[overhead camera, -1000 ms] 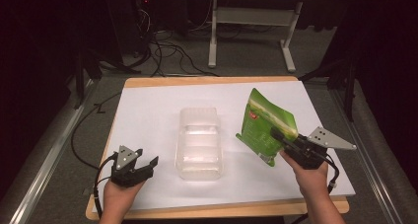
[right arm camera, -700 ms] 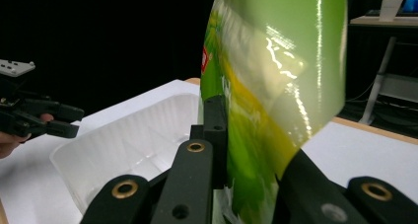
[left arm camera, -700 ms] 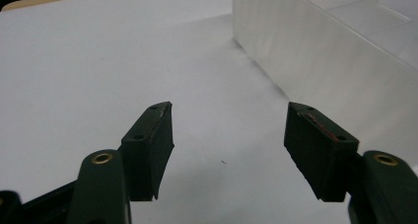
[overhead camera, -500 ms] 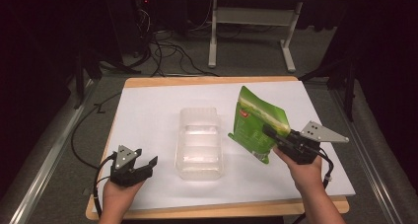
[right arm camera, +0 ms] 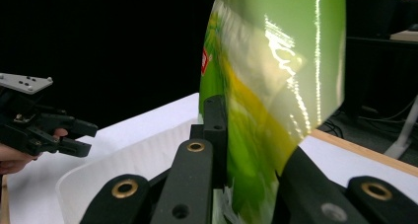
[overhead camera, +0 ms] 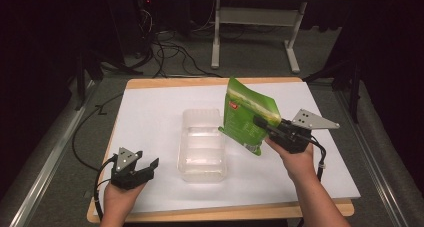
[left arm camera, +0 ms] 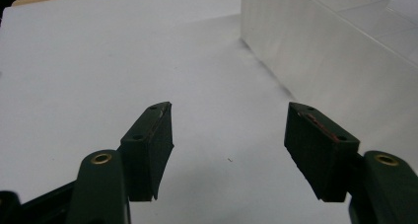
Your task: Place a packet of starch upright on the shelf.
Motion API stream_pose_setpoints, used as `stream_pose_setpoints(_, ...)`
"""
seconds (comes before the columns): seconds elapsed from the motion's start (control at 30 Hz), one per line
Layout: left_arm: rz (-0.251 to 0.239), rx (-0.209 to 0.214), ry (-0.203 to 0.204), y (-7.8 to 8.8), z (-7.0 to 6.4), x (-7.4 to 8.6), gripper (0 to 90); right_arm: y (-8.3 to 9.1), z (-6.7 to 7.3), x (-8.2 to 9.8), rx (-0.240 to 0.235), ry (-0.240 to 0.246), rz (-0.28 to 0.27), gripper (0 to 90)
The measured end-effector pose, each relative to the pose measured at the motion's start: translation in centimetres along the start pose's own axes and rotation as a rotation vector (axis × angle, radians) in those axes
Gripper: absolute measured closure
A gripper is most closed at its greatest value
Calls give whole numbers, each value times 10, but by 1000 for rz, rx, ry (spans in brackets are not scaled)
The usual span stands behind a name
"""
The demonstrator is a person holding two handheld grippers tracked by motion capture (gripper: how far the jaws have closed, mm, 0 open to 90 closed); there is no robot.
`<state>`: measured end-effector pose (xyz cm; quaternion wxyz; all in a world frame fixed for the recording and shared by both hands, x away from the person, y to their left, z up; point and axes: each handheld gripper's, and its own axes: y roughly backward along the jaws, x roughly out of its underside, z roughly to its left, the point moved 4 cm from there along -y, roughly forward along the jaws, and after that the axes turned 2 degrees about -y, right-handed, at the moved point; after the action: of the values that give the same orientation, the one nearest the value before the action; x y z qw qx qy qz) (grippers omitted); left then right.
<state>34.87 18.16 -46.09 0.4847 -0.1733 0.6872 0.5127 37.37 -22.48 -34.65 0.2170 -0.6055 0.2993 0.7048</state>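
Observation:
A glossy green bag hangs upright just right of a clear plastic tub, its lower edge over the tub's right rim. My right gripper is shut on the bag's right side. In the right gripper view the bag is pinched between the jaws of my right gripper, above the tub. My left gripper rests open near the table's front left, left of the tub. In the left gripper view the left gripper holds nothing, and the tub's wall stands to its right.
The table is covered in white with a wooden edge. A cable trails off its left side. Behind the table are a desk frame and floor cables. The left gripper appears far left in the right gripper view.
My right gripper has carried the green bag leftward and slightly up, from the table's right side to the tub's right rim; the bag now stands more upright. The left gripper has stayed put.

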Motion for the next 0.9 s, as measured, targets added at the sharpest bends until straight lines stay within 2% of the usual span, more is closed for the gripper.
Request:
stream_pose_setpoints(0.07,0,-1,0,0,0,0,356,-2,0,0,-8,-1,-1,865)
stream_pose_setpoints(0.13,-2,1,6,0,2,1,356,-9,0,1,-35,-11,1,866)
stream_pose_setpoints(0.3,0,-2,13,0,4,1,354,-17,0,2,-50,-11,13,866)
stream_pose_setpoints(0.9,-2,-7,12,2,5,1,350,-46,23,-6,-162,4,14,866)
